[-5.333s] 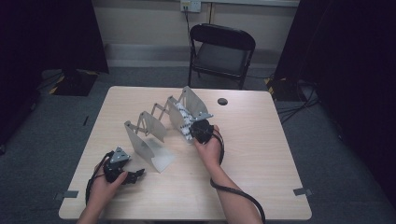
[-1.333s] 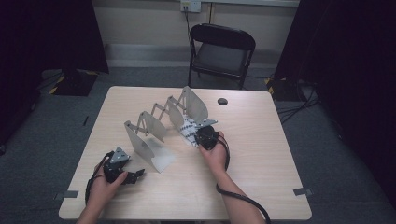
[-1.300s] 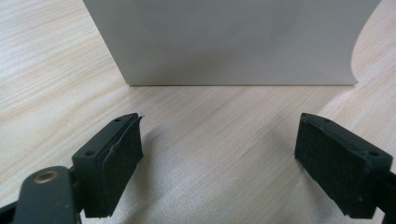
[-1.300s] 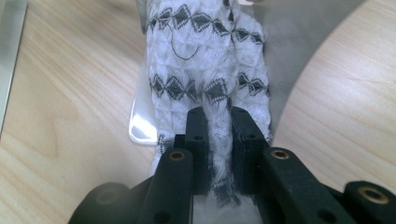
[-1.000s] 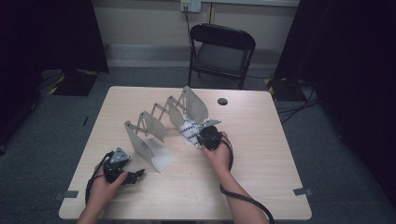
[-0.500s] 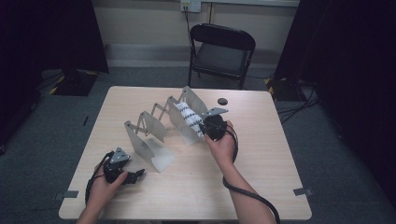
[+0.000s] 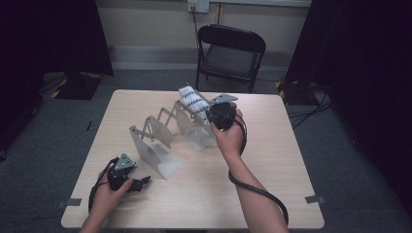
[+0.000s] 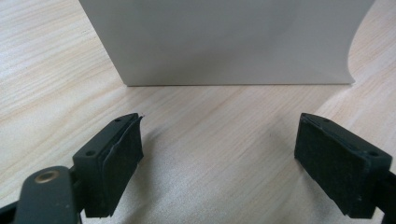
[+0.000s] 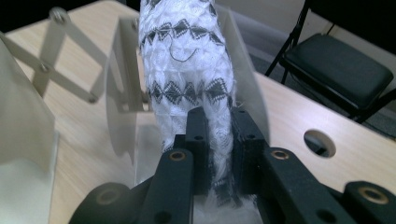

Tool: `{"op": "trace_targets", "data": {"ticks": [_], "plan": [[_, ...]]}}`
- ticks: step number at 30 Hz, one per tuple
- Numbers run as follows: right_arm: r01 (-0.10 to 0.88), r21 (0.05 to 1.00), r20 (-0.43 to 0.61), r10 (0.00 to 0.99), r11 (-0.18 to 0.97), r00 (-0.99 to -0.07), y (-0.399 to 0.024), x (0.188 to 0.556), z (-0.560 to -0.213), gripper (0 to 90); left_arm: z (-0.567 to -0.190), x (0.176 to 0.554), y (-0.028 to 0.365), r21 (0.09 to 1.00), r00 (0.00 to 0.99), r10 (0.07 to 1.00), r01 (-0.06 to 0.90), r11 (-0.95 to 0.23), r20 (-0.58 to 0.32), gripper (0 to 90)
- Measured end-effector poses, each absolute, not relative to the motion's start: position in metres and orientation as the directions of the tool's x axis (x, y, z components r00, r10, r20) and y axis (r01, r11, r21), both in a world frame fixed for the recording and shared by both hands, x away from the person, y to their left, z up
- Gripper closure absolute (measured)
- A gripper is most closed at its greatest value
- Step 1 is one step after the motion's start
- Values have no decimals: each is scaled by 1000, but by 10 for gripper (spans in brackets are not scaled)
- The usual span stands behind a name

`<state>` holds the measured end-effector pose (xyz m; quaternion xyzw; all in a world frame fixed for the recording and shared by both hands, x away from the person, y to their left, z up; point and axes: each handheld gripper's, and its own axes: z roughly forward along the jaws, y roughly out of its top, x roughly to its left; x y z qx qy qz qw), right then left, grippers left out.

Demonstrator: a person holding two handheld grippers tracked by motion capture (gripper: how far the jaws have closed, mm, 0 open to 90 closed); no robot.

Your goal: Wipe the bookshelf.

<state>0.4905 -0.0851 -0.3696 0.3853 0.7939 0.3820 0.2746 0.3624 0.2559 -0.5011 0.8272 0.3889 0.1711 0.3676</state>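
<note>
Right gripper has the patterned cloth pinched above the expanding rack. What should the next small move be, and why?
Probably keep raising the right gripper a little until the white patterned cloth clears the rack. Its jaws are clamped on the cloth's lower end, while the rest of the cloth stands between two upright dividers, so pulling sideways now would likely drag on them. The left gripper rests open by the rack's end panel.

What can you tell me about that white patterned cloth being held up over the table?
The cloth is white, fuzzy and knit-looking, with bands of dark diamond shapes and a loose dark thread near its top. It is bunched into a thick roll that stands roughly upright. The right gripper pinches its lower end between black jaws, above the accordion rack, with a translucent rack panel close behind it. Whether it touches that panel is unclear.
</note>
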Motion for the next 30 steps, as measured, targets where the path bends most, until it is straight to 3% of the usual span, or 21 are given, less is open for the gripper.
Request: {"op": "trace_targets", "data": {"ticks": [14,30], "plan": [[546,726,-70,835,418,-546,-103,482,-465,791,-501,362,256,741,640,768,517,-428,-3,148],[559,694,-51,805,455,-592,-106,473,-483,786,-501,362,256,741,640,768,518,-428,-3,148]]}}
